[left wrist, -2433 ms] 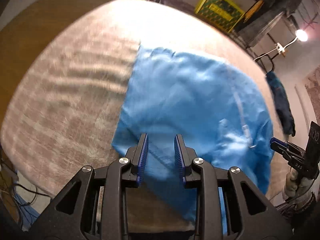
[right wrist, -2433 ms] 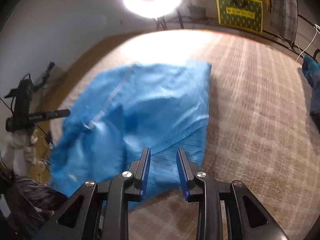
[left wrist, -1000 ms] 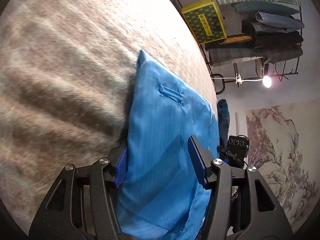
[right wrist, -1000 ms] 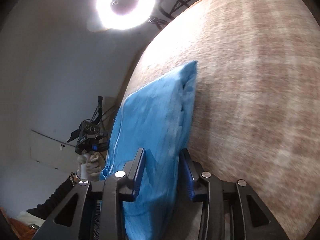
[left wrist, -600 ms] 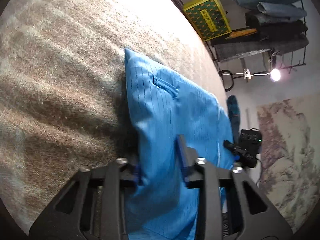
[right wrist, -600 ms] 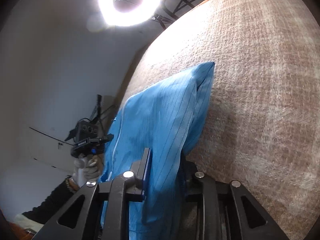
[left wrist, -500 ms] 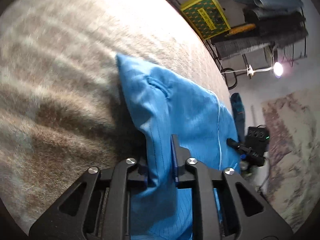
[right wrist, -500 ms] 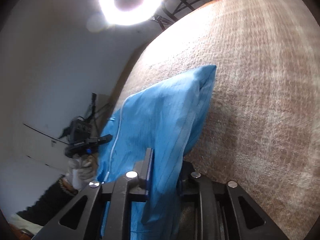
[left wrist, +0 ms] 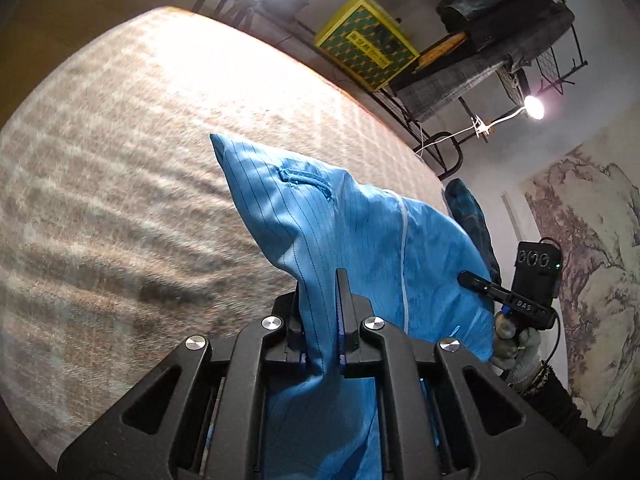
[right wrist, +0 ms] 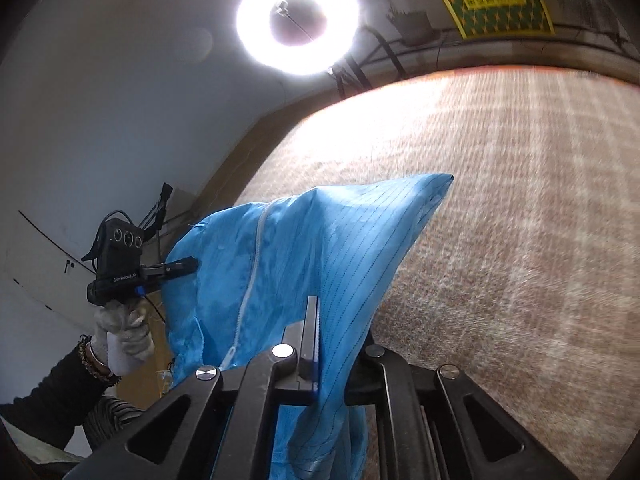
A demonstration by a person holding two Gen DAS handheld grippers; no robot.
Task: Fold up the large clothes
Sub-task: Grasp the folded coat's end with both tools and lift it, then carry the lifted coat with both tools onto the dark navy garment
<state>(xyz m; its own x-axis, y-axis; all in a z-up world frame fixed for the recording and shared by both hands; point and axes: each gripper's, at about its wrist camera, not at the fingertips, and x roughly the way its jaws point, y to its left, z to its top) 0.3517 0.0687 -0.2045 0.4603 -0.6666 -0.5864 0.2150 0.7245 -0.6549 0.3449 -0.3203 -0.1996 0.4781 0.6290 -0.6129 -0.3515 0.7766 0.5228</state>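
Note:
A large blue garment [left wrist: 360,240] with thin dark stripes and a white zipper hangs lifted above a beige carpeted table [left wrist: 120,160]. My left gripper [left wrist: 324,320] is shut on its near left edge. My right gripper [right wrist: 332,340] is shut on its near right edge; the garment [right wrist: 320,248] stretches between them, its far corner still near the table [right wrist: 520,200]. Each view shows the other gripper held in a gloved hand: the right gripper [left wrist: 476,286] and the left gripper [right wrist: 188,266].
A ring light [right wrist: 298,16] stands past the table's far edge. A yellow-green crate [left wrist: 368,44] and a rack of folded clothes [left wrist: 500,32] stand at the back right. A dark blue garment [left wrist: 468,216] lies at the table's right edge.
Both grippers came down over the garment's near edges, shut on the cloth, and have lifted it off the table; the garment now hangs stretched between them.

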